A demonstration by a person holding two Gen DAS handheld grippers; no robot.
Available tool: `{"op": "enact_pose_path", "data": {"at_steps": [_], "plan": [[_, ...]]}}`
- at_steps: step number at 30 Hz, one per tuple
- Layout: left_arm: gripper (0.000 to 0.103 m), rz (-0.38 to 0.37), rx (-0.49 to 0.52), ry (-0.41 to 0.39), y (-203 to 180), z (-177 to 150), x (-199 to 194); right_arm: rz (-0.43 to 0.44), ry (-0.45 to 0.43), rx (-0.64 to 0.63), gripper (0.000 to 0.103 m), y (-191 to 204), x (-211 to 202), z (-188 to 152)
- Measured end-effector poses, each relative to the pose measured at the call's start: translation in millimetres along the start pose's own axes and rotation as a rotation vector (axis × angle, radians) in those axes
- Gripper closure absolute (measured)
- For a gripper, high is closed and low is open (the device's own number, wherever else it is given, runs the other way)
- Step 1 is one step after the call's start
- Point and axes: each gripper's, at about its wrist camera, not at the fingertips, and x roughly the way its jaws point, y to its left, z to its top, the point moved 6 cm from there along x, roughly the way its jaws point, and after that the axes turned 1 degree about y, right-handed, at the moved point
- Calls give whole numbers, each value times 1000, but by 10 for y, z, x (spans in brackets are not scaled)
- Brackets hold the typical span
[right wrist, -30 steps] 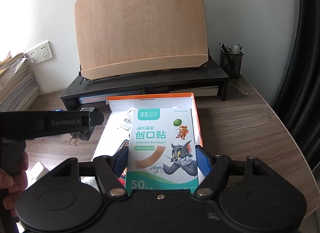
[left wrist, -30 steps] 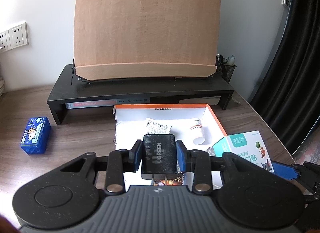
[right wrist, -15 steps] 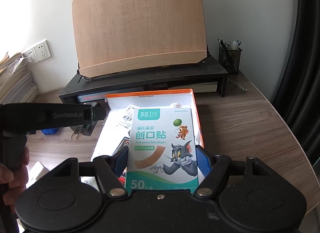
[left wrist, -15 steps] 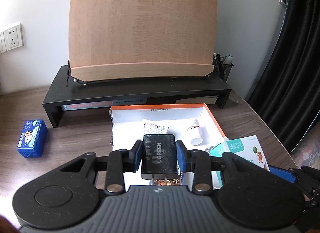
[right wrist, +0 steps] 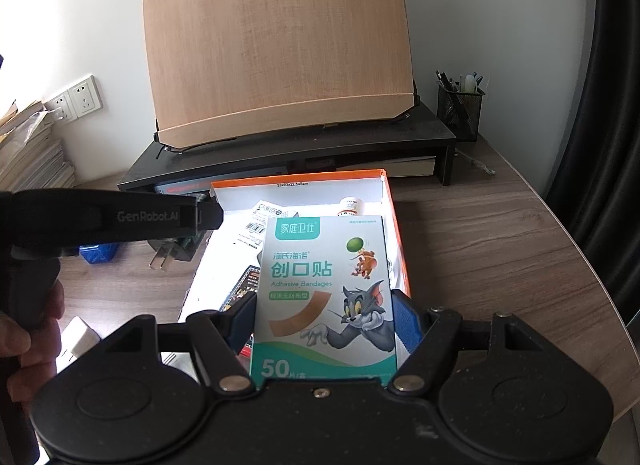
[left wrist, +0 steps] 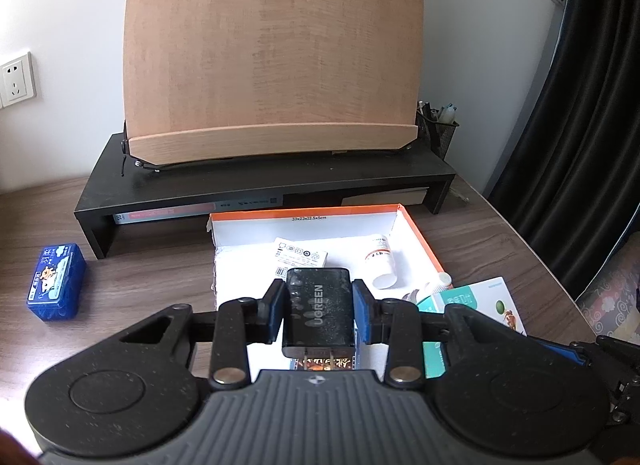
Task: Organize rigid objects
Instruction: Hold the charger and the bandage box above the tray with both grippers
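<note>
My left gripper (left wrist: pixel 319 315) is shut on a black UGREEN charger (left wrist: pixel 319 311) and holds it above the near part of an orange-rimmed white box (left wrist: pixel 420 241). In the right wrist view the charger (right wrist: pixel 174 251) hangs with its prongs down by the box's left wall. My right gripper (right wrist: pixel 325 323) is shut on a teal bandage box (right wrist: pixel 325 297), upright over the orange-rimmed box (right wrist: pixel 394 233). The bandage box also shows in the left wrist view (left wrist: pixel 480 305). A white pill bottle (left wrist: pixel 381 261) and a white card (left wrist: pixel 300 257) lie in the box.
A blue case (left wrist: pixel 57 281) lies on the wooden desk at the left. A black monitor riser (left wrist: pixel 264 181) with a wooden board (left wrist: pixel 272 57) stands behind the box. A mesh pen holder (right wrist: pixel 460 109) is at the back right. Paper stacks (right wrist: pixel 28 157) are at the far left.
Both grippers have moved forward over the box, still holding the charger and the bandage box. The blue case has shifted left in the left wrist view.
</note>
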Motion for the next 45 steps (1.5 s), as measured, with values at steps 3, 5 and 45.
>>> {"op": "enact_pose_path", "data": {"at_steps": [3, 5, 45], "plan": [[67, 0, 2, 0, -4, 3, 0, 2, 5, -3, 19, 6, 15, -5], [67, -1, 1, 2, -2, 2, 1, 6, 5, -4, 19, 5, 21, -3], [67, -5, -11, 25, 34, -24, 139, 2, 25, -8, 19, 5, 163, 22]]}}
